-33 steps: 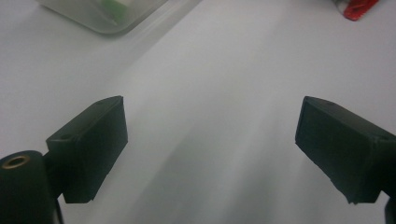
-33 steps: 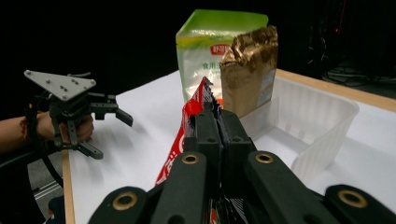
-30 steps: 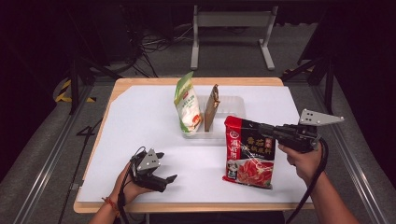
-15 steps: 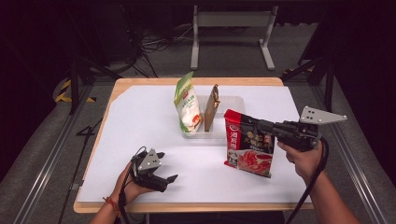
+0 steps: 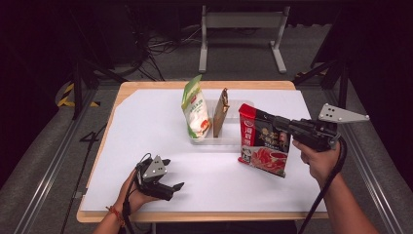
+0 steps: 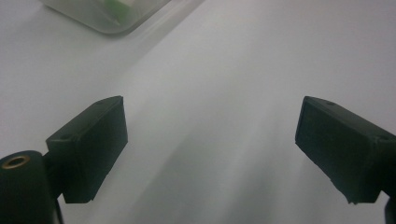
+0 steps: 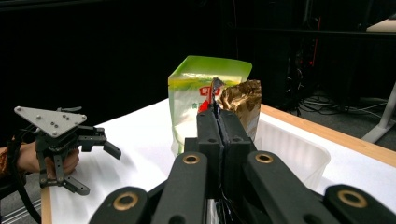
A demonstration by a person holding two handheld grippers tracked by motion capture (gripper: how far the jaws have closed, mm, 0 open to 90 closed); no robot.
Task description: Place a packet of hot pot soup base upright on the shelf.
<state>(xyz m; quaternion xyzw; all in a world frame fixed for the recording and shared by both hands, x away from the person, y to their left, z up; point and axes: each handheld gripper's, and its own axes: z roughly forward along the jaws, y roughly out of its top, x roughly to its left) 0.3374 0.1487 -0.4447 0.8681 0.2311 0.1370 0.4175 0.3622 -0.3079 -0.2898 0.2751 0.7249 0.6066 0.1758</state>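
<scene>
Change: red packet [image 5: 263, 140] now hangs clear of the table [image 5: 146, 117], lifted and carried nearer the clear tray [image 5: 243, 105].
High view: right tongs [image 5: 272, 122] clamped on the red packet's top edge, just right of the tray; left tongs [image 5: 168, 187] rest on the table, well in front of the tray.
Left gripper view: jaws apart, nothing between them; tray corner [image 6: 109, 21] beyond.
Right gripper view: jaws together on the packet edge [image 7: 210, 95]; tray behind.
Advice: keep it upright and lower it into the free slot right of the brown pouch [image 5: 221, 112].
Count: three packets, green pouch [image 5: 195, 112] included; one tray; two tongs.
</scene>
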